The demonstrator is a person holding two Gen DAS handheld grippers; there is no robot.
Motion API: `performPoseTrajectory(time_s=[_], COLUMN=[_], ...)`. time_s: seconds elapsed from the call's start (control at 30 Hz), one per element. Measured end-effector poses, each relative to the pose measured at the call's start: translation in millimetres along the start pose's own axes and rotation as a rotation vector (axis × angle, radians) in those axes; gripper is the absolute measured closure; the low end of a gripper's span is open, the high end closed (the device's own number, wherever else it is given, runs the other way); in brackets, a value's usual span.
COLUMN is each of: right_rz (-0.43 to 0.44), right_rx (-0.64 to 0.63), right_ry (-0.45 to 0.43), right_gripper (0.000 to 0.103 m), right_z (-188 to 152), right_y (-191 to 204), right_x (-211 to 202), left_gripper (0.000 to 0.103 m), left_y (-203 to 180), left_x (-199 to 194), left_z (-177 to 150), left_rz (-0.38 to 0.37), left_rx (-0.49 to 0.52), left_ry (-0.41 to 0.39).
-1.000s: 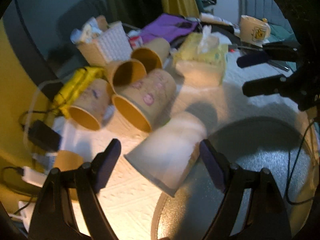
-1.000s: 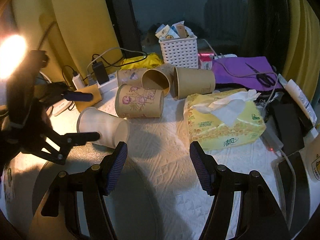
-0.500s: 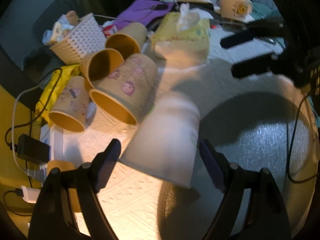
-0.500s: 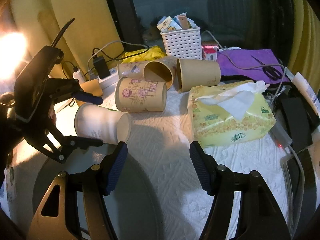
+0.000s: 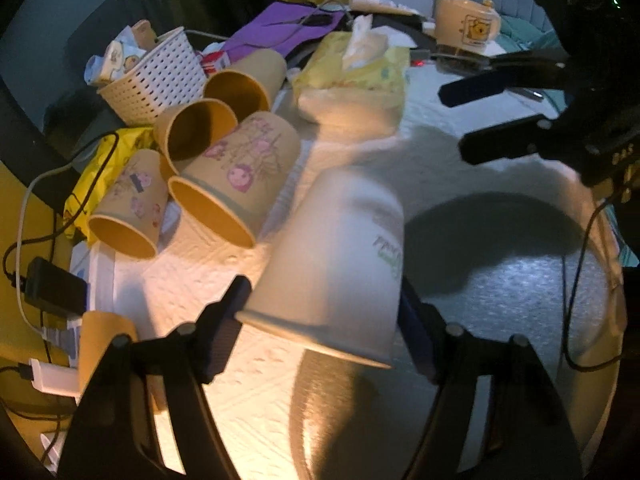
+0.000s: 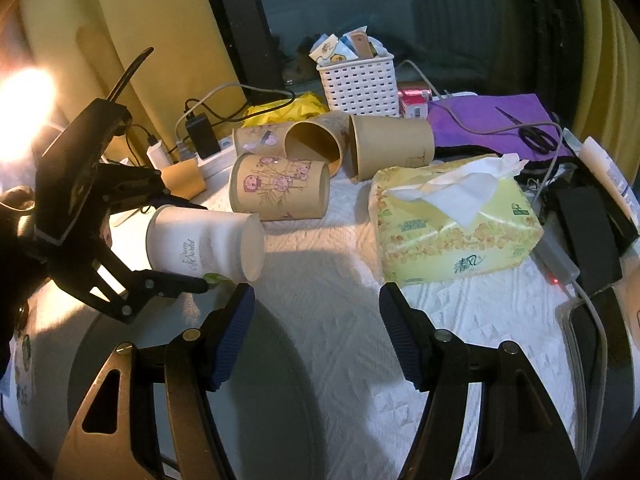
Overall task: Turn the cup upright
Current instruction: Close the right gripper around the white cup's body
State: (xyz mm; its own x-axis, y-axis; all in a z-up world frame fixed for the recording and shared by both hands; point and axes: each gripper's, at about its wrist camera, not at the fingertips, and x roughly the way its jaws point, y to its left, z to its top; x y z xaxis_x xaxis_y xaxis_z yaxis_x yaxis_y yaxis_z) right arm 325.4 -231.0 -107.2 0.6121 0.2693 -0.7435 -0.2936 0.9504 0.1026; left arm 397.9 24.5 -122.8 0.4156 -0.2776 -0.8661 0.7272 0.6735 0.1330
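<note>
A white paper cup (image 5: 336, 260) lies on its side between the fingers of my left gripper (image 5: 320, 324), its rim toward the camera. In the right wrist view the same cup (image 6: 204, 244) is held off the white cloth, its base pointing right, with the left gripper (image 6: 176, 240) shut on it near the rim. My right gripper (image 6: 316, 332) is open and empty over the cloth, right of the cup. Several brown paper cups (image 5: 236, 184) lie on their sides behind it; they also show in the right wrist view (image 6: 280, 186).
A yellow tissue pack (image 6: 452, 228) sits right of centre. A white basket (image 6: 358, 84), purple cloth (image 6: 492, 120) with scissors, chargers and cables (image 6: 200, 136) line the back. A round grey mat (image 5: 480, 320) lies near the front. A mug (image 5: 464, 20) stands far right.
The left gripper closed in around the white cup and lifted it off the cloth, still on its side. The right gripper stayed open, nearly still.
</note>
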Motion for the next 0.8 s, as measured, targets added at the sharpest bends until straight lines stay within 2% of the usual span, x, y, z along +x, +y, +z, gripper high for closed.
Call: performPoseTrajectory(time_s=[0.27, 0.8], right_rz=[-0.011, -0.027], right_rx=[-0.011, -0.055], right_ry=[-0.026, -0.084], right_gripper=[0.035, 0.035], right_z=[-6.2, -40.2], right_y=[8.8, 40.9], right_x=[-22.9, -84.8], left_gripper=[0.031, 0.031], left_y=[-32.0, -104.8], left_x=[-30.5, -85.7], left_z=[-2.7, -32.0], left_rz=[-0.002, 0.052], left_rx=[-0.002, 0.007], left_ry=[-0.040, -0.112])
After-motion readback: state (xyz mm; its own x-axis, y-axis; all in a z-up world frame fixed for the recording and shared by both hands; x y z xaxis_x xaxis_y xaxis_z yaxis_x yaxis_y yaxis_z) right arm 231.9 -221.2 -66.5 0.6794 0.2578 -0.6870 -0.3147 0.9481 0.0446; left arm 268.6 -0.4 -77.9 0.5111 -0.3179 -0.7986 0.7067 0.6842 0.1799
